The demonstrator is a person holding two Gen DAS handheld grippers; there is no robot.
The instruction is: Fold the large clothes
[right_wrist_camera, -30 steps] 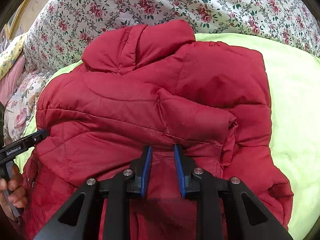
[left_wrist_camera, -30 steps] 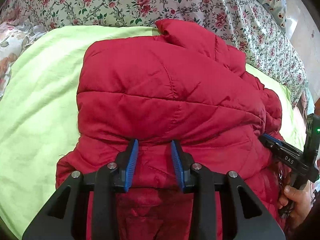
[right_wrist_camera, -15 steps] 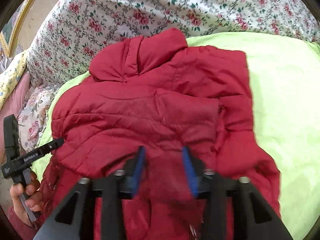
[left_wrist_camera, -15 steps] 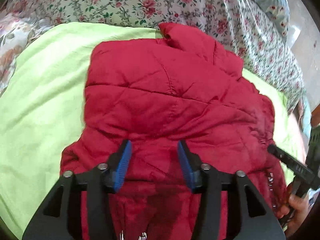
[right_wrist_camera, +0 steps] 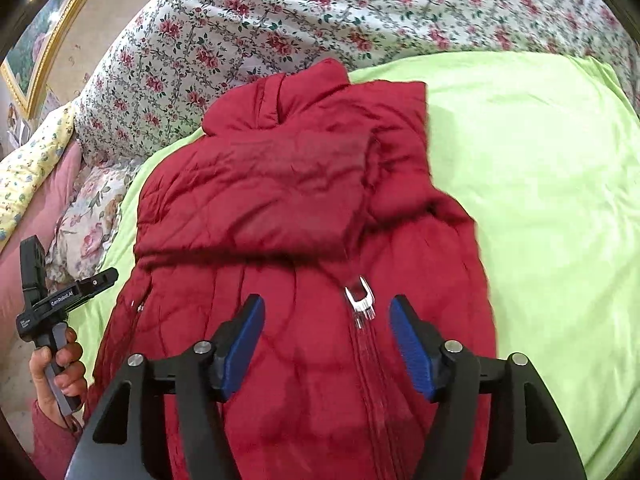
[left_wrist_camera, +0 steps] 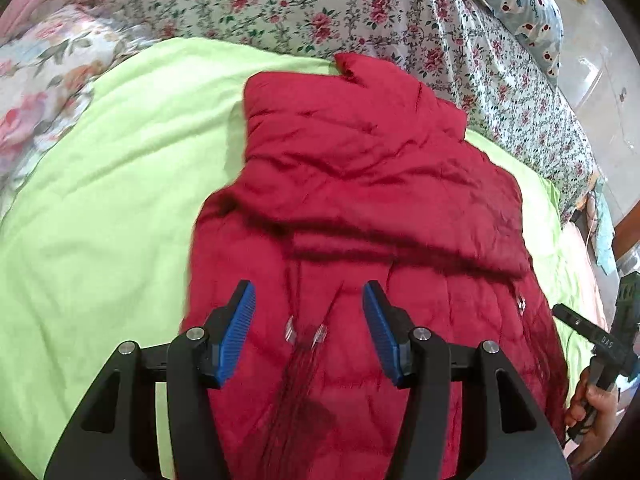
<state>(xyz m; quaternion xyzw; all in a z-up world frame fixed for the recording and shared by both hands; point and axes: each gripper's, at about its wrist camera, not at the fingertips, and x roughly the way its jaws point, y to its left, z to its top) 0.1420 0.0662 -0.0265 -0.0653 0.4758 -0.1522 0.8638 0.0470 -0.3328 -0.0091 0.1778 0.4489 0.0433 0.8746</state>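
Left wrist view, left gripper (left_wrist_camera: 308,328) jaws spread over red jacket (left_wrist_camera: 360,184); right gripper (right_wrist_camera: 328,344) jaws spread too

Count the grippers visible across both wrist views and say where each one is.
2. The left gripper hangs open over the lower part of the red jacket; the right gripper hangs open over the jacket's zipper pull. Each also appears at the other view's edge.
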